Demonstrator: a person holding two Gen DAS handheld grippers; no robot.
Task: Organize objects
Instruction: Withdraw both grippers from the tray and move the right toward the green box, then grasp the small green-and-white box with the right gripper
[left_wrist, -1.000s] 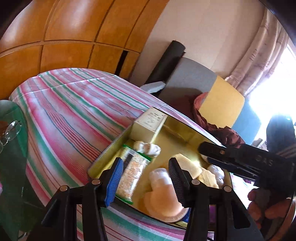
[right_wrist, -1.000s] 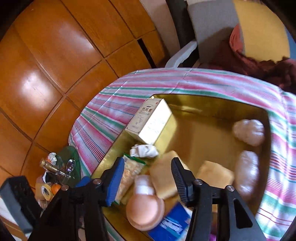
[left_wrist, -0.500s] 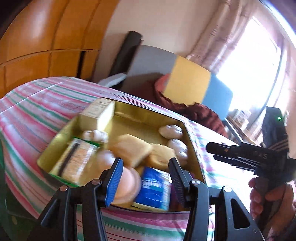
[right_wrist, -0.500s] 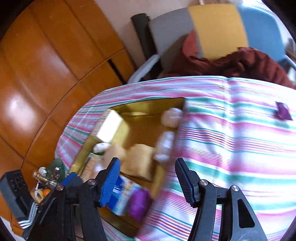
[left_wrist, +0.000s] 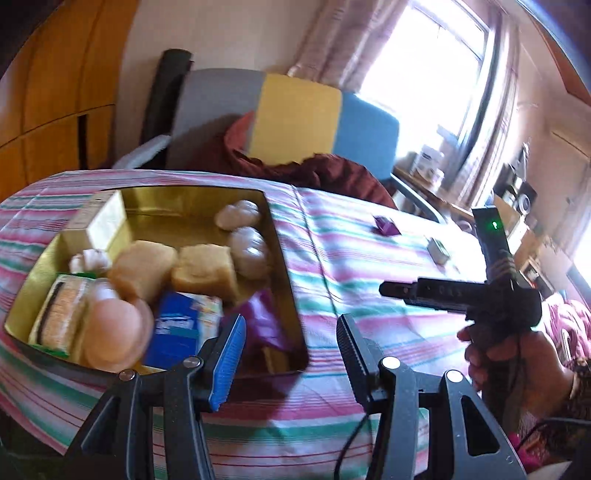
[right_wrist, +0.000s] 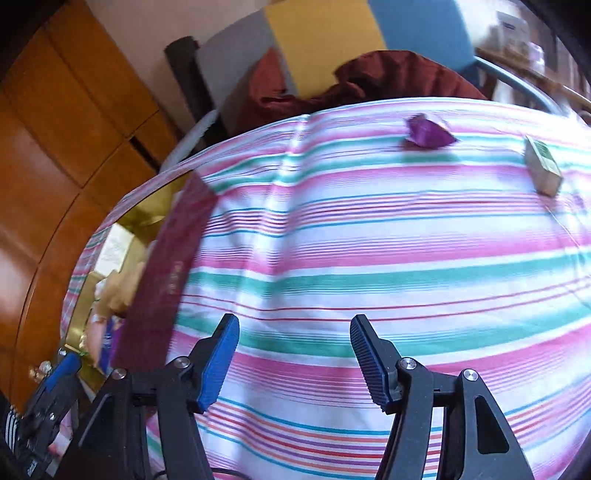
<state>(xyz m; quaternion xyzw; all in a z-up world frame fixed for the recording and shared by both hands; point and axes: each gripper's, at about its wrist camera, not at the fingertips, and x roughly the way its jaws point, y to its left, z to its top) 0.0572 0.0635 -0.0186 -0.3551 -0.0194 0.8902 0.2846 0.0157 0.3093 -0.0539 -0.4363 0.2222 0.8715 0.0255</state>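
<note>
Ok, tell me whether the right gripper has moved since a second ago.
Yes. The right gripper swung rightward off the gold tin, which has slid to its view's left edge. It now hangs open over the striped cloth, facing the purple wrapper.

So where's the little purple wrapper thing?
The small crumpled purple wrapper lies on the striped tablecloth, far side, left of the small green-topped box.

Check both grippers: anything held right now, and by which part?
Nothing held. The left gripper is open over the striped cloth beside the gold tin. The right gripper is open above the cloth, fingers empty.
</note>
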